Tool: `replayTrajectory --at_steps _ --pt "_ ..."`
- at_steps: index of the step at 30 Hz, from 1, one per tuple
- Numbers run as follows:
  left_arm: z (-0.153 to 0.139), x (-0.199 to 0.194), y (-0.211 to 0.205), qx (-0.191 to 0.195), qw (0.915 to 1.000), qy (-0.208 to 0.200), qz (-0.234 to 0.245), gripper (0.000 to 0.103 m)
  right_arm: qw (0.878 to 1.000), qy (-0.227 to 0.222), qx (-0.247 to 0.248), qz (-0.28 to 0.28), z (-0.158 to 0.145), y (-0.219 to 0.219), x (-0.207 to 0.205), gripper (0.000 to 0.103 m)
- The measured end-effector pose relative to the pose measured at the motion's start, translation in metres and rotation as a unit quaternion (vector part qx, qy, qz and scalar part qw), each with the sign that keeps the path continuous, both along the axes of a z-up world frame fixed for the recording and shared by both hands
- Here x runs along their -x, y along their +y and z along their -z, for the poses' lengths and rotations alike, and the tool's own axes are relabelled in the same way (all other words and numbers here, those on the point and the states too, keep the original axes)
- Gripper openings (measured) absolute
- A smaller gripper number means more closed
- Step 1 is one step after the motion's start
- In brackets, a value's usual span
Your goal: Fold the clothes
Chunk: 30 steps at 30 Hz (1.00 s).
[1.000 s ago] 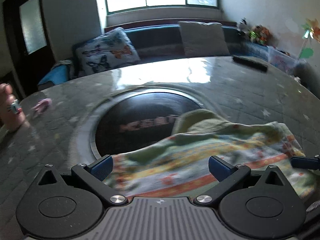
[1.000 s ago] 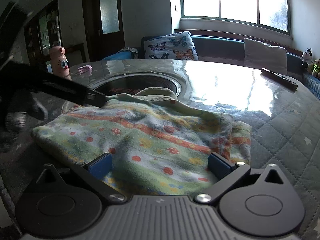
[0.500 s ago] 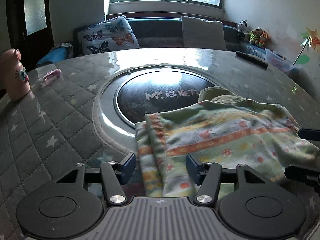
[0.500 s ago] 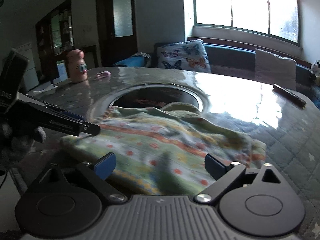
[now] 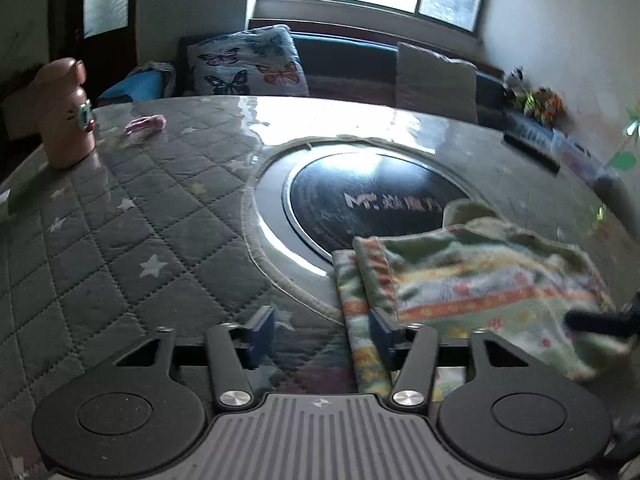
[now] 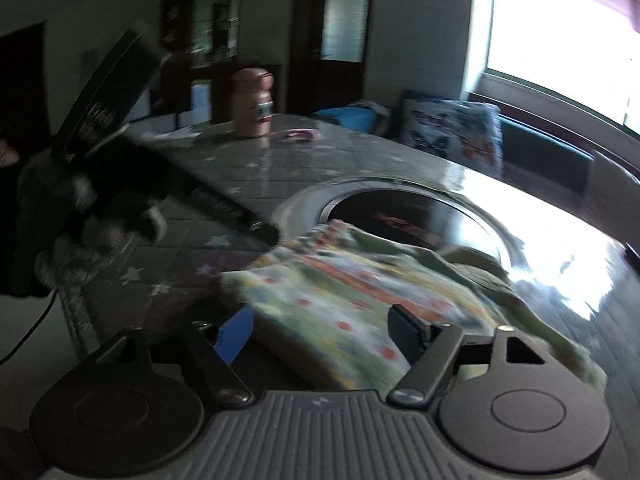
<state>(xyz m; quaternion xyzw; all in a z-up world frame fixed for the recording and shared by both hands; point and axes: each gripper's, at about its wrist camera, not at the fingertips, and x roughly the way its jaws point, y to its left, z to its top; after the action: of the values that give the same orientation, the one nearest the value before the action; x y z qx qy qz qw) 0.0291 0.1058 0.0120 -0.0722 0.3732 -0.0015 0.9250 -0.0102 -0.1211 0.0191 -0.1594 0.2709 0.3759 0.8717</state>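
The left gripper point(image 5: 322, 334) stands partly open over the quilted table cover point(image 5: 132, 248); its jaws have just widened again, nothing between them, and the folded edge of the patterned garment point(image 5: 472, 292) lies beside the right-hand finger. The right gripper point(image 6: 320, 332) has been narrowing, the cloth's near corner between its jaws, though blur hides whether they pinch it. Since a second ago both hands have swung sideways, so a new fold looks about to start. Beyond lie the round black hob point(image 5: 376, 204) and pink bottle point(image 5: 64, 114).
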Motion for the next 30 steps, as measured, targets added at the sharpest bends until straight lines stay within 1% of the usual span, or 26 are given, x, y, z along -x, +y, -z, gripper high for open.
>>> replayTrajectory --at_steps 3,5,9,10,12,14,16,17,18,21,23,26,30 --pt "-0.002 0.001 0.004 0.012 0.9999 0.0 -0.006 0.07 0.999 -0.005 0.016 -0.03 0.001 0.018 0.005 0.068" --pt "-0.002 0.001 0.007 0.027 0.9996 0.005 -0.009 0.07 0.998 -0.015 0.027 -0.049 0.002 0.029 0.01 0.066" --pt "0.002 0.0 0.012 0.067 0.9976 0.017 -0.01 0.07 0.994 -0.03 0.053 -0.086 0.009 0.051 0.02 0.056" --pt "0.004 0.0 0.013 0.074 0.997 0.019 -0.01 0.069 0.993 -0.033 0.061 -0.09 0.012 0.056 0.021 0.053" --pt "0.006 0.0 0.014 0.085 0.9961 0.021 -0.009 0.068 0.991 -0.036 0.077 -0.102 0.017 0.066 0.022 0.044" --pt "0.007 -0.001 0.015 0.097 0.9949 0.024 -0.011 0.068 0.99 -0.038 0.083 -0.107 0.021 0.071 0.023 0.04" --pt "0.008 -0.003 0.016 0.111 0.9934 0.029 -0.011 0.068 0.989 -0.044 0.089 -0.11 0.024 0.077 0.023 0.033" --pt "0.009 -0.004 0.016 0.116 0.9927 0.032 -0.011 0.068 0.989 -0.044 0.089 -0.107 0.024 0.078 0.022 0.025" --pt "0.01 -0.004 0.016 0.118 0.9925 0.032 -0.012 0.069 0.99 -0.044 0.088 -0.104 0.024 0.079 0.022 0.02" --pt "0.01 -0.005 0.016 0.128 0.9912 0.032 -0.018 0.07 0.992 -0.034 0.075 -0.095 0.021 0.076 0.018 0.01" --pt "0.01 -0.006 0.019 0.142 0.989 0.035 -0.022 0.07 0.994 -0.024 0.062 -0.092 0.018 0.073 0.016 0.007" --pt "0.01 -0.007 0.021 0.164 0.9853 0.04 -0.027 0.069 0.996 -0.022 0.038 -0.081 0.007 0.064 0.015 0.005" --pt "0.011 -0.009 0.02 0.202 0.9778 0.05 -0.027 0.069 0.997 -0.018 0.014 -0.071 -0.006 0.053 0.012 0.004"
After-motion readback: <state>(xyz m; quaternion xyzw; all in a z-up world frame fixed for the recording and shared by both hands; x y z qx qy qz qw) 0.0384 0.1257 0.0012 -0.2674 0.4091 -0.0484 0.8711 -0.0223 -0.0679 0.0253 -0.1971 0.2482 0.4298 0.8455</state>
